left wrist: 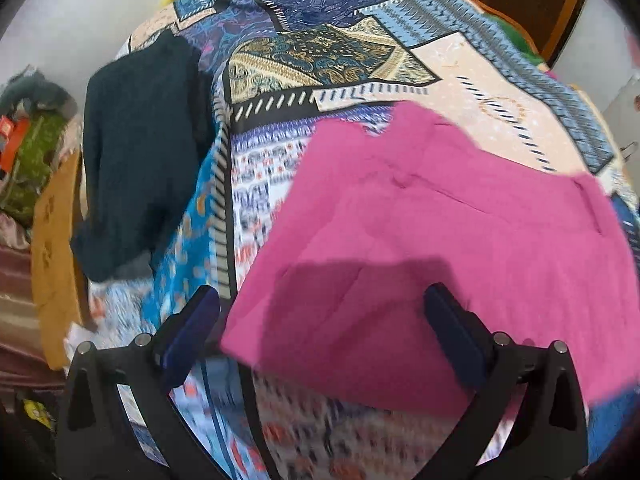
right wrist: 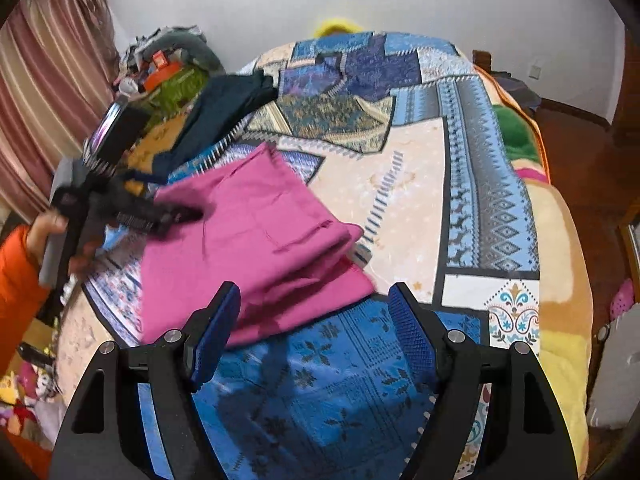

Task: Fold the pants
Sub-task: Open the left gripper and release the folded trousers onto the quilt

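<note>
1. Since the pink pants (right wrist: 256,248) already lie stacked in several layers on the bed (right wrist: 416,208), probably most of the folding done; only tidying or a last fold left, at a guess.
2. Parked on the near-left part of the patchwork bedspread, edges roughly squared, a pocket slit facing up. Flat like that likely so the layers don't slide apart.
3. Left tool (left wrist: 320,336) spread as wide as it gets, pointing steeply down over the near-left corner of the pants. Nothing pinched: cloth below and between the fingers, pads not pressing on it. Looks like a release, or lining up for a fresh grab at that corner; can't say which.
4. Right tool (right wrist: 316,332) also spread, though less wide, empty, hovering over the blue patch just near of the pants' near edge. Held clear, probably to stay out of the way.
5. From the right-wrist view, left tool (right wrist: 160,212) blurry, so likely mid-move; orange sleeve (right wrist: 16,276) behind it at the far left.
6. Dark garment (left wrist: 140,152) draped at the bed's far-left edge, well apart from the pants. Probably not part of this fold.
7. Risk worth a mention: snagging only the top layer and undoing the stack.
</note>
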Available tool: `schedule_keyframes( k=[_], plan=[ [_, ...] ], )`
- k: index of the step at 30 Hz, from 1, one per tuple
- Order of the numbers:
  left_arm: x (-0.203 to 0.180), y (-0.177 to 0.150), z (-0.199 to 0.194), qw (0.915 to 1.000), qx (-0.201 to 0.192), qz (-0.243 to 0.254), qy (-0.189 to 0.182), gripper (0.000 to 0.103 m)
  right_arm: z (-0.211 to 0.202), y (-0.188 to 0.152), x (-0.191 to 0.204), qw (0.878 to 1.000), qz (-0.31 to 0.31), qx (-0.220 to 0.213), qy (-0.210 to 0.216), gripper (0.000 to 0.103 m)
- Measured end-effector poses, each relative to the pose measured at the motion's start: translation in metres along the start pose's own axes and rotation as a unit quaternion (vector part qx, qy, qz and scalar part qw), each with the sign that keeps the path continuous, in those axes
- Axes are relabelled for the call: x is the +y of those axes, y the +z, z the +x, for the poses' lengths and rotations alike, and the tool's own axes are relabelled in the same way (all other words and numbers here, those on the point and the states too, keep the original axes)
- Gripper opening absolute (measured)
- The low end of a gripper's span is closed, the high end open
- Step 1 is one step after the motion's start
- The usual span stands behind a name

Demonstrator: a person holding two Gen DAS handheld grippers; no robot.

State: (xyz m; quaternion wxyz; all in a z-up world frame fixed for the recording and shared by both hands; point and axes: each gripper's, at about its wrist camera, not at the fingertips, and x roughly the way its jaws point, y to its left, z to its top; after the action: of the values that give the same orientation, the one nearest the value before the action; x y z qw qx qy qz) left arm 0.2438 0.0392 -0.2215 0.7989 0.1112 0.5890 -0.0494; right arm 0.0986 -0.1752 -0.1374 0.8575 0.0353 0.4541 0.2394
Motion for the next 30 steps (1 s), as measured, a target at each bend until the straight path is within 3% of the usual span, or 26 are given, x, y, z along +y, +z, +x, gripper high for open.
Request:
schedule_keyframes(
  k=[6,9,11,18,24,26,28,30],
  plan=[
    [-0.004,-0.031,-0.028,0.9987,-0.023,-0.025,-0.039,0.103,0.002,0.007,0.014,1.000,-0.005,-0.013,0.018,0.073],
    [-0.007,-0.039,-0.032,0.9948,-0.021,-0.042,-0.090,0.103,0.013,0.007,0.015,1.000,0.003,-0.006,0.018,0.073],
    [-0.011,-0.042,-0.032,0.9931,-0.026,-0.049,-0.104,0.103,0.020,0.005,0.013,1.000,0.015,0.004,0.021,0.073],
    [-0.006,-0.046,-0.043,0.9911,-0.053,-0.060,-0.106,0.103,0.036,-0.011,0.014,0.998,0.018,0.047,0.034,0.072],
    [0.020,-0.041,-0.053,0.9930,-0.083,-0.067,-0.050,0.103,0.038,-0.007,0.008,0.998,-0.003,0.067,0.021,0.072],
    [0.029,-0.040,-0.045,0.9938,-0.074,-0.072,-0.041,0.100,0.039,-0.006,0.006,0.997,-0.014,0.070,0.010,0.072],
    [0.031,-0.040,-0.031,0.9951,-0.050,-0.072,-0.044,0.088,0.040,-0.004,0.001,0.997,-0.020,0.072,-0.002,0.072],
    [0.028,-0.044,-0.019,0.9959,-0.034,-0.069,-0.047,0.084,0.040,-0.002,-0.002,0.997,-0.015,0.070,-0.011,0.071]
  ],
)
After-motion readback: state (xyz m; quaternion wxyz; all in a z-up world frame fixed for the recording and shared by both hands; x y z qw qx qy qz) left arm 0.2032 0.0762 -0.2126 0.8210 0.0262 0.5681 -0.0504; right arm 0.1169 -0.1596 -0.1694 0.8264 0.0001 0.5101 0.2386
